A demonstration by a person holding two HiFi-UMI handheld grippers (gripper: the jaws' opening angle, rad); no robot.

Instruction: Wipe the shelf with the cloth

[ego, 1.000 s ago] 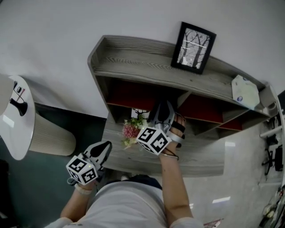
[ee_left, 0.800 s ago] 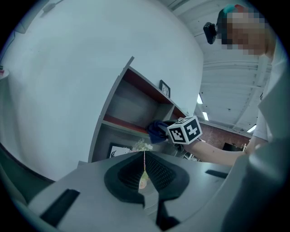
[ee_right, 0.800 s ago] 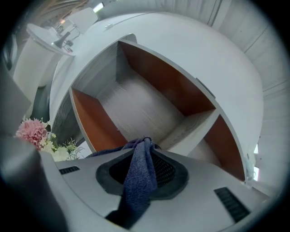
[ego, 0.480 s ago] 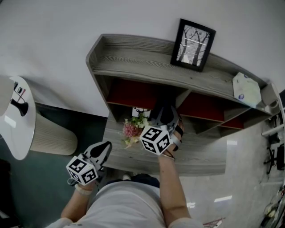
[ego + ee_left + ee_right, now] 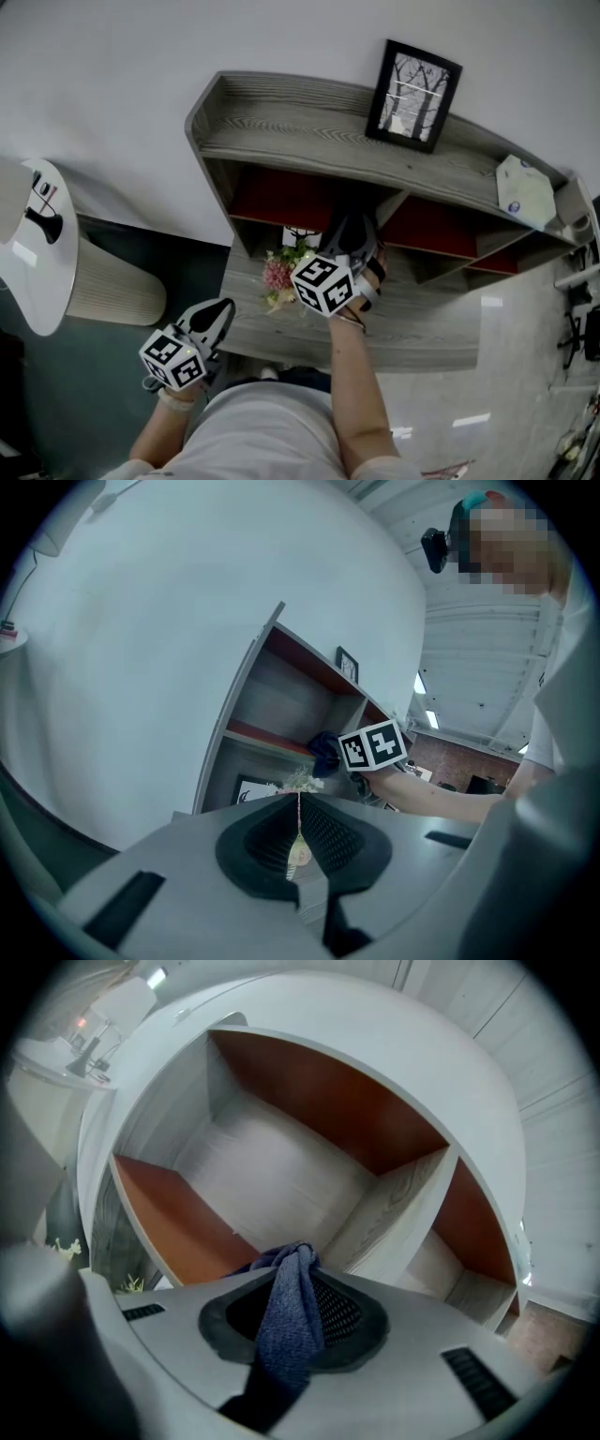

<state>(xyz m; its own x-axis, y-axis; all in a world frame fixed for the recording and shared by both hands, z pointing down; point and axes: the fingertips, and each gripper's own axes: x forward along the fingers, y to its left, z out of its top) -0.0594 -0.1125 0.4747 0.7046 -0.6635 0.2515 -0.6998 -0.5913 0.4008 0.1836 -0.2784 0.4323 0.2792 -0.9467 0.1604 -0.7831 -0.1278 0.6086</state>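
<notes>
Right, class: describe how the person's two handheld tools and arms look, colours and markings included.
The left tool and right tool each have a grey body, black ribbed pads and a white cube with black square markers. Black straps show on the right tool. The person wears a light short-sleeved shirt.

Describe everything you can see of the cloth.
The cloth is dark blue with a nubby, towel-like weave. It is bunched into a twisted strip, pinched between the jaws of the right gripper, a knot-like end poking past the tips, the rest trailing back. It points into a shelf compartment; contact with the shelf is unclear.
</notes>
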